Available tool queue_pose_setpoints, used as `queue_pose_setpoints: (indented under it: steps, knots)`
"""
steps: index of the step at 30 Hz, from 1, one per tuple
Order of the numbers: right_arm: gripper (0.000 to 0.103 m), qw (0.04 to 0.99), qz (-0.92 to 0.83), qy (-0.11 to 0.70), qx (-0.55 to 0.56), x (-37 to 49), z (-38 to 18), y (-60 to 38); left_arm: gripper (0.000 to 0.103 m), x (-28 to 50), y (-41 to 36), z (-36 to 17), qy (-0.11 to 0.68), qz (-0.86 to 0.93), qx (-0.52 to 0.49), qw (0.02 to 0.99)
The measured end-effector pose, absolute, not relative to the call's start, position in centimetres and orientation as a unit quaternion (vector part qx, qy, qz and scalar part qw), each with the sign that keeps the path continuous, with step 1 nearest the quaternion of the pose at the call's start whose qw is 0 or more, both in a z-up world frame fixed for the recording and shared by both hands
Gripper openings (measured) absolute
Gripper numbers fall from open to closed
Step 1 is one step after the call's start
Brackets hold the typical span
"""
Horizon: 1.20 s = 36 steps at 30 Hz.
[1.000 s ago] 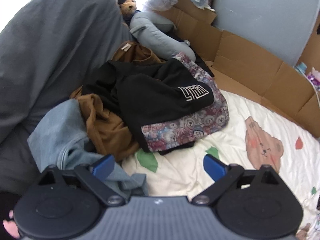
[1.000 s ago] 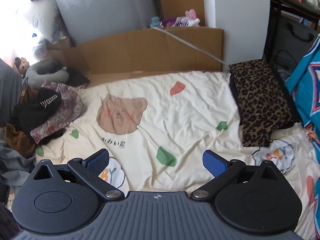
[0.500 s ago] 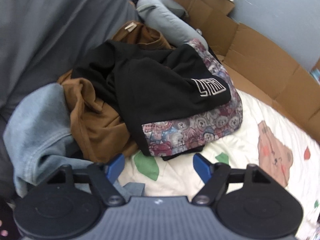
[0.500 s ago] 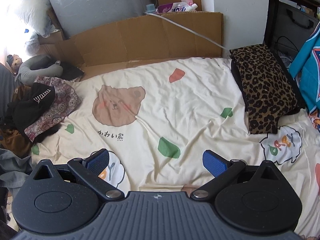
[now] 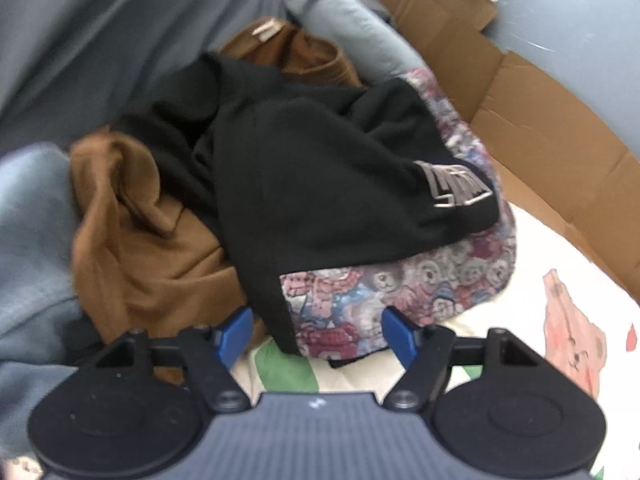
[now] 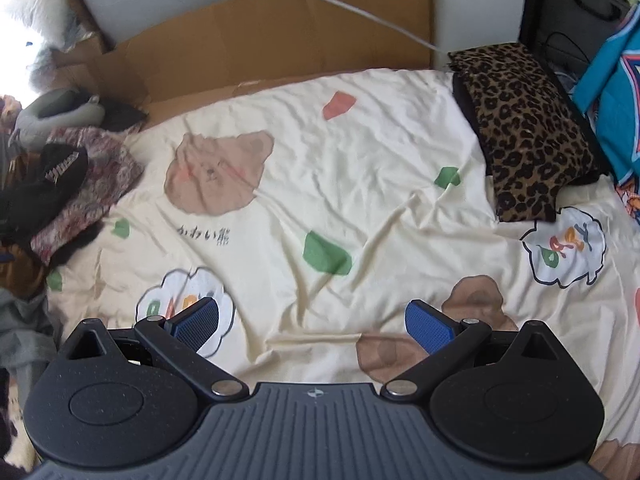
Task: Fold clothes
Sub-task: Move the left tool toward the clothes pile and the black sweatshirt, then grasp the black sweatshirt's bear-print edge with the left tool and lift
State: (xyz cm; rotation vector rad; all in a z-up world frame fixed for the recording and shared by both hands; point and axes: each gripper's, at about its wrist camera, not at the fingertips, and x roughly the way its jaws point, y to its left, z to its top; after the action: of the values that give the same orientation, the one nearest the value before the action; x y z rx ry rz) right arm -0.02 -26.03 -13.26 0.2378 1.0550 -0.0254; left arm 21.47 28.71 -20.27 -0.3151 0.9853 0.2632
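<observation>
Black top fills mid-frame of the left view, draped over a bear-print garment; the left tool gapes wide at their lower hem, empty. Right view: the right tool, wide and empty, hovers low-centre over bare sheet; clothes pile lies far left.

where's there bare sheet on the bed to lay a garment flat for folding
The widest free patch is the cream bed sheet, between the clothes pile on one side and the leopard-print cloth on the other, with cardboard behind. The pile's side is crowded; both hand-held grippers are open and empty.
</observation>
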Motion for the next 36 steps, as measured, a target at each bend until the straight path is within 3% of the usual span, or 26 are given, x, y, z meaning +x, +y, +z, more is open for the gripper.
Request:
queue_pose_setpoints:
  steps: [11,12,14,15,16,21,28,36]
  knots:
    - [0.102,0.853,-0.003,0.511,0.106,-1.0,-14.2,-26.7,0.079,23.6,30.2,-26.3,0.453,0.159,-0.179,0.859]
    - [0.102,0.854,0.003,0.51,0.104,-1.2,-14.2,-26.7,0.075,23.6,30.3,-26.6,0.451,0.156,-0.185,0.859]
    - [0.102,0.856,0.015,0.508,0.095,-1.4,-14.3,-26.7,0.058,23.6,30.3,-27.0,0.444,0.145,-0.201,0.861]
    - [0.102,0.857,0.019,0.507,0.088,-1.5,-14.4,-26.8,0.043,23.5,30.3,-27.2,0.44,0.139,-0.209,0.862]
    - [0.102,0.858,0.022,0.507,0.086,-1.5,-14.5,-26.8,0.034,23.4,30.0,-27.1,0.437,0.138,-0.21,0.864]
    - [0.102,0.852,0.024,0.514,0.092,-0.9,-15.5,-27.1,0.015,22.3,28.2,-25.7,0.427,0.137,-0.193,0.873]
    - [0.102,0.858,0.029,0.502,0.102,-0.7,-14.9,-26.8,0.006,19.5,26.6,-22.6,0.419,0.103,-0.202,0.879]
    - [0.102,0.87,0.016,0.471,0.146,-1.2,-12.5,-27.5,0.005,16.1,23.5,-20.0,0.433,0.068,-0.2,0.876]
